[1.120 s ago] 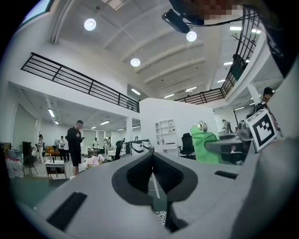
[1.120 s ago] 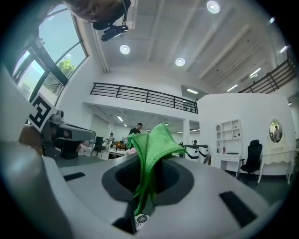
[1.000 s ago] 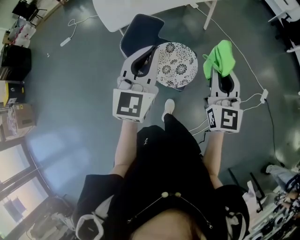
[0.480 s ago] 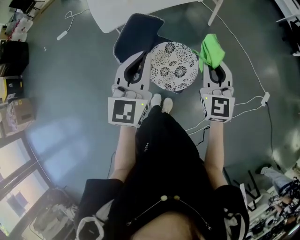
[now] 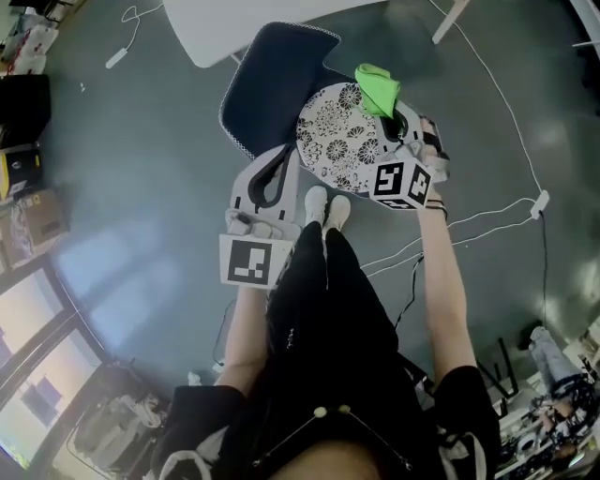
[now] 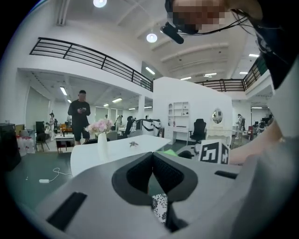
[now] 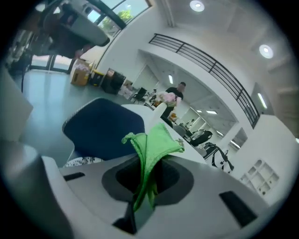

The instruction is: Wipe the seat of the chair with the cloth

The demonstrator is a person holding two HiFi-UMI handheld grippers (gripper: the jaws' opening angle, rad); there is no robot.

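Two grippers are in play over a chair with a round seat patterned in black-and-white flowers (image 5: 339, 141) and a dark blue padded backrest (image 5: 267, 80). The right gripper (image 5: 386, 111) reaches across the seat's right side, its jaws clamped on a bright green cloth (image 5: 377, 86). The cloth bunches up over the seat's far rim, close to the backrest; whether it presses on the seat is hard to tell from above. In the right gripper view the green fabric (image 7: 152, 142) stands up from between the pinched jaws of the gripper (image 7: 147, 179), the blue backrest (image 7: 105, 128) behind it. The left gripper (image 5: 284, 153) hangs by the seat's near-left edge, jaws together with nothing between them; its own view shows the pads meeting (image 6: 152, 158) and a sliver of flowered seat (image 6: 160, 207) below. A white table (image 5: 234, 23) stands beyond the chair, and the person's white shoes (image 5: 325, 204) are planted just beside the seat's near edge.
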